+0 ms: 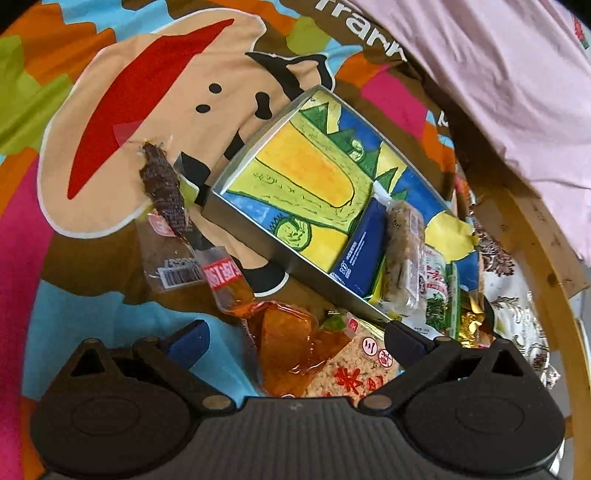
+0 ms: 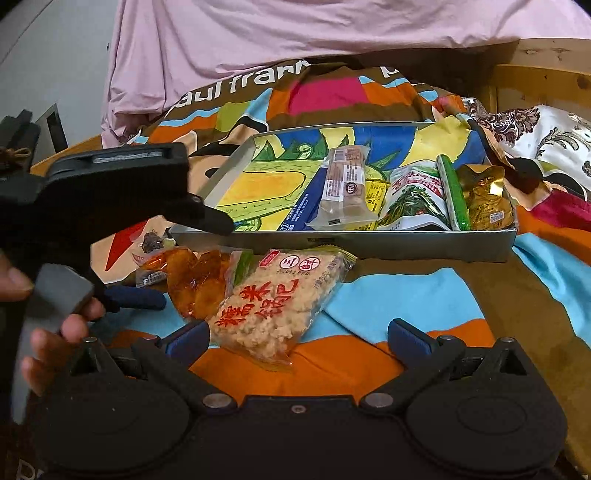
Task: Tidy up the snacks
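Note:
A metal tin (image 1: pixel 243 218) (image 2: pixel 406 245) with a painted yellow and green floor lies on the colourful bedspread and holds several snack packs at one end. In front of it lie a rice-cracker pack (image 2: pixel 273 310) (image 1: pixel 354 373), an orange clear pack (image 1: pixel 291 343) (image 2: pixel 195 280) and a dark meat strip pack (image 1: pixel 162 184). My left gripper (image 1: pixel 295 339) is open, its jaws either side of the orange pack and the cracker pack. It also shows in the right wrist view (image 2: pixel 177 258). My right gripper (image 2: pixel 299 338) is open just in front of the cracker pack.
A pink sheet (image 2: pixel 295 33) lies behind the tin. A wooden bed frame (image 1: pixel 528 236) (image 2: pixel 546 77) runs past the tin's far end, with a floral cushion (image 2: pixel 546 136) there. A hand (image 2: pixel 55 325) holds the left gripper's handle.

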`<state>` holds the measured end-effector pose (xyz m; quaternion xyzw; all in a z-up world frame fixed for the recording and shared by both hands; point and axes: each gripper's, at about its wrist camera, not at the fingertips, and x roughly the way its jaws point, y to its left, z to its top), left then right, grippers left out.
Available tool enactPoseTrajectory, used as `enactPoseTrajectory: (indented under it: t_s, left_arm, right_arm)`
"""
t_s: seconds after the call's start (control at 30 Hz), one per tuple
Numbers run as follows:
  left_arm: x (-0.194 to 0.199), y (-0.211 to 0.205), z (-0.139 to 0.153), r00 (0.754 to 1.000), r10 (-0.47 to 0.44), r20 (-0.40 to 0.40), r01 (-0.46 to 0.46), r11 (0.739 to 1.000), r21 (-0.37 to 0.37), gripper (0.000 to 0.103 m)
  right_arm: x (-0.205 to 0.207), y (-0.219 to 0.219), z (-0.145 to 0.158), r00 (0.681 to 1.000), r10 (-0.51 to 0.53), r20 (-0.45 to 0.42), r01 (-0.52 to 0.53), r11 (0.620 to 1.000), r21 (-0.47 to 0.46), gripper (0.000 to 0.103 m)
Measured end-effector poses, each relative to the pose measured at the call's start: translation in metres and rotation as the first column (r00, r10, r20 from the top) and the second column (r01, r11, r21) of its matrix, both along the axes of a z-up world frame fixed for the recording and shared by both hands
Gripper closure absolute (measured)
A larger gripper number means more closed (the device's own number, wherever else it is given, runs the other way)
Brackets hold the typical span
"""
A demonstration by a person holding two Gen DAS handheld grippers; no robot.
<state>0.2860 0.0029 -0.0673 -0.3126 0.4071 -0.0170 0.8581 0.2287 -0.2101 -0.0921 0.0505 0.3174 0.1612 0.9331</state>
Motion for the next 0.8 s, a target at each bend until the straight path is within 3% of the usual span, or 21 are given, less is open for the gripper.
enactPoseTrajectory:
  t_s: [0.23, 0.47, 0.7, 0.8]
  left_arm:
    - [0.006, -0.006, -0.007, 0.993, 0.101, -0.064, -0.101, 0.995, 0.003, 0.001]
    - [0.000, 0.004, -0.011, 0.992, 0.110, -0.056, -0.112, 0.993, -0.036, 0.008]
    - [-0.006, 0.010, -0.009, 0.995, 0.090, -0.034, -0.093, 0.989, -0.110, 0.027]
    - [-0.005, 0.011, -0.009, 0.995, 0.099, -0.025, -0.102, 0.986, -0.129, 0.028]
  right_arm:
    - [0.000, 0.003, -0.002, 1.000, 0.011, 0.001, -0.011, 1.000, -0.014, 0.001]
    - [0.000, 0.003, -0.002, 1.000, 0.015, 0.000, -0.015, 1.000, -0.024, 0.001]
    - [-0.002, 0.007, -0.004, 1.000, 0.021, 0.007, -0.021, 0.998, -0.051, 0.001]
    - [-0.003, 0.009, -0.005, 0.999, 0.029, 0.013, -0.028, 0.998, -0.065, 0.001]
